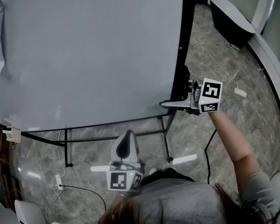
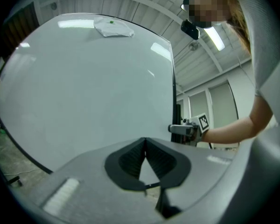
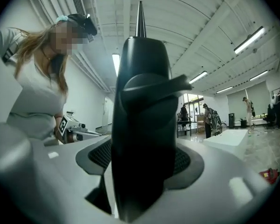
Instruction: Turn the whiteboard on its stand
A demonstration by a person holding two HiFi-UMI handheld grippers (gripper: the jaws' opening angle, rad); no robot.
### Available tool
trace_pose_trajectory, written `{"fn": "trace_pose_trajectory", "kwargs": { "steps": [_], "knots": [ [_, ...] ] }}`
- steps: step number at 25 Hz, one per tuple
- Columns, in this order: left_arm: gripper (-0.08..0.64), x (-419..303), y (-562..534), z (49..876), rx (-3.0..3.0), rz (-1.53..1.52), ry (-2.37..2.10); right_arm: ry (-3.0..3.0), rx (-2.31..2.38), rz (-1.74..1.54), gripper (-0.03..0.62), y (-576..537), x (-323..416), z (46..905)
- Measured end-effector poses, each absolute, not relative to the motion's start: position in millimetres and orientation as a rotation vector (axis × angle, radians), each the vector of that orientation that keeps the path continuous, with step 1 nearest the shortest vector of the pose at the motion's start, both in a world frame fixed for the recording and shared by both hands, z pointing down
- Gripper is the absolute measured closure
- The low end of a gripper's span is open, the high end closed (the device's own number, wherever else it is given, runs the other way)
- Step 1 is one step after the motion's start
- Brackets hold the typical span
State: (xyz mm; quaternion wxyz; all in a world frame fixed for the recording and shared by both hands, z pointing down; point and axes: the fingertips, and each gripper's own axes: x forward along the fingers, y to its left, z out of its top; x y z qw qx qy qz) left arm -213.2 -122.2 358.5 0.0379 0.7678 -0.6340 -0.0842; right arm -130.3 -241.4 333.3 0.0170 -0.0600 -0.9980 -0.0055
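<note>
The whiteboard (image 1: 84,55) (image 2: 84,87) fills the upper left of the head view, leaning in its black stand (image 1: 185,36). My right gripper (image 1: 171,104) (image 3: 142,146) is level at the stand's right upright, just below a black knob (image 1: 183,74). Its jaws stand wide, and the black upright (image 3: 144,101) rises between them; I see no pad pressing on it. My left gripper (image 1: 128,135) (image 2: 144,141) hovers below the board's lower edge with its jaws shut on nothing. Each gripper view also shows the other gripper off to the side.
The stand's black legs and crossbar (image 1: 164,134) reach the stone floor below the board. A black tub (image 1: 231,20) sits far right. Cables (image 1: 214,64), a white adapter (image 1: 240,92) and a power strip (image 1: 59,181) lie on the floor. A cloth (image 2: 113,28) hangs on the board's top.
</note>
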Motion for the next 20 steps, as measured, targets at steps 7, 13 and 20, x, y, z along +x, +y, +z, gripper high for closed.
{"fn": "trace_pose_trajectory", "kwargs": {
  "steps": [7,13,20],
  "knots": [
    [0.565,-221.4,-116.8,362.4,2.328,-0.252,-1.962,-3.123,-0.275,-0.031,0.453,-240.7,-135.4,328.9],
    [0.565,-222.4,-117.1,365.2,2.335,-0.253,-1.947,-3.133,-0.299,-0.006,0.497,-241.4,-135.0,328.3],
    [0.565,-204.2,-122.3,370.9,2.404,-0.239,-1.827,-3.117,-0.315,-0.004,0.505,-240.3,-135.3,329.3]
  ]
}}
